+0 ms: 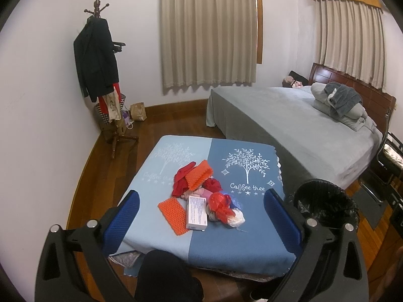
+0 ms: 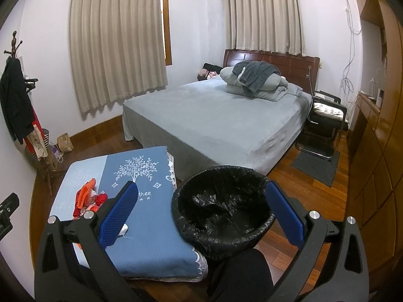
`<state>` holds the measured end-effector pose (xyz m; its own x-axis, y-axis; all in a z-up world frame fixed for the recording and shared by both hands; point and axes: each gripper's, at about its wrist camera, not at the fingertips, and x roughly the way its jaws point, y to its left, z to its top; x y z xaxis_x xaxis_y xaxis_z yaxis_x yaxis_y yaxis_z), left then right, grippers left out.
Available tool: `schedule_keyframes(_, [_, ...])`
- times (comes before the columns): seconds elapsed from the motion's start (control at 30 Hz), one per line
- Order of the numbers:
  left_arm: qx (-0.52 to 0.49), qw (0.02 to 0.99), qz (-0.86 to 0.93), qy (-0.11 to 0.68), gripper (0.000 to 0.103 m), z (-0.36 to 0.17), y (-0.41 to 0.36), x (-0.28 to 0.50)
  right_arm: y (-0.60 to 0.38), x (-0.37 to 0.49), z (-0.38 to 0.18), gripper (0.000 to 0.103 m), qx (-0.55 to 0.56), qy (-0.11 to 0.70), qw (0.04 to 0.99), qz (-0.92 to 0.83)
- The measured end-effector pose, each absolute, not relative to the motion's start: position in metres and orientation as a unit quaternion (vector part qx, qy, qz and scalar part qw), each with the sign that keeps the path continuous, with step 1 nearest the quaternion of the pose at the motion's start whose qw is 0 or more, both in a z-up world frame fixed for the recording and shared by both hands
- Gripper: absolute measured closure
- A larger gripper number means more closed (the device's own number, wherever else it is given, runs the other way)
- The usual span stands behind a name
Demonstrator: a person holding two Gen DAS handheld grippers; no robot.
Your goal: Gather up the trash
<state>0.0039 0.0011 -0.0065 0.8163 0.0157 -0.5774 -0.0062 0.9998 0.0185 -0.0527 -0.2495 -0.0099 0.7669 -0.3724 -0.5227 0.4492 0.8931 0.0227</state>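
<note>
Bin [image 2: 221, 216] beside table [image 1: 239, 239] — bed [image 2: 214, 120] just behind; grippers apart.

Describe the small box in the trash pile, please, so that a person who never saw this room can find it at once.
Beside the grey bed stands a low table under a blue cloth printed with white trees. Near the cloth's front edge lies a trash pile, and the white box lies flat at its front, between an orange bumpy pad and a crumpled red bag. It is the only rigid, rectangular, printed item there.

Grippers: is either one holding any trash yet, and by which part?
No. Left gripper and right gripper are both open and hold nothing; the trash pile lies on the table.
</note>
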Motion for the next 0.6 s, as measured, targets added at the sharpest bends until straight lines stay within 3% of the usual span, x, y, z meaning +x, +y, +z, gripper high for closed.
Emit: schedule_keyframes(0.6, [0.006,0.952,0.007,0.304,0.006,-0.0117,0.0042,0.0,-0.2521,-0.0542,-0.0116,0.005,0.074,0.263,0.937,-0.218])
